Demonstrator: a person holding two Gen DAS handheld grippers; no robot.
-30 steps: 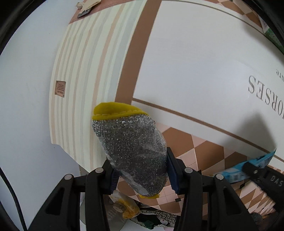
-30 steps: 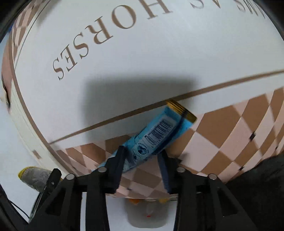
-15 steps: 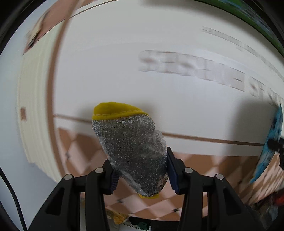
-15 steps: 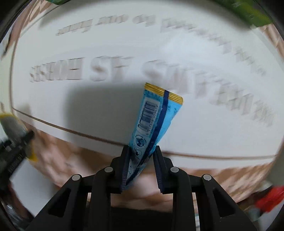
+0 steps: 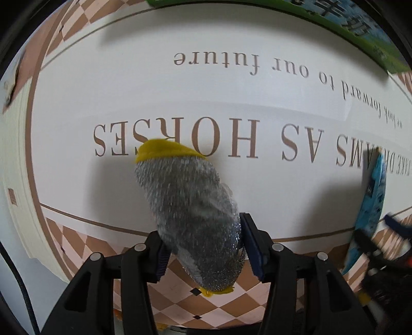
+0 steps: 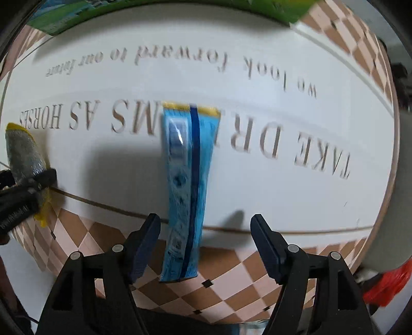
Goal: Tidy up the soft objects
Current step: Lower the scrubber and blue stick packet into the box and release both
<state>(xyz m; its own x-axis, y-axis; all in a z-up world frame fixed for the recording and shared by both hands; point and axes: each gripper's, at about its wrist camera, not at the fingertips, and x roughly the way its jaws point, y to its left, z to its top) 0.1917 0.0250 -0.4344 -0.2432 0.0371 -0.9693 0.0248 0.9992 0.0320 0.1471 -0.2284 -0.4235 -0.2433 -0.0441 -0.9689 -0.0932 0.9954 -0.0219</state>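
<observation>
The left gripper [image 5: 203, 244] clamps a silver-and-yellow scouring pad [image 5: 190, 214] over a lettered mat [image 5: 257, 103], with a blue packet [image 5: 370, 206] far to its right.

A white mat [image 5: 206, 108] with brown lettering and checkered border lies beside a green box [image 6: 108, 10].

Bright, even light — soft shadows, motion blur, fisheye-bent edges.

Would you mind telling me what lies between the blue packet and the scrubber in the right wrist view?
In the right wrist view, only bare printed mat lies between the blue packet and the scrubber: white surface with brown lettering, nothing resting on it.
</observation>
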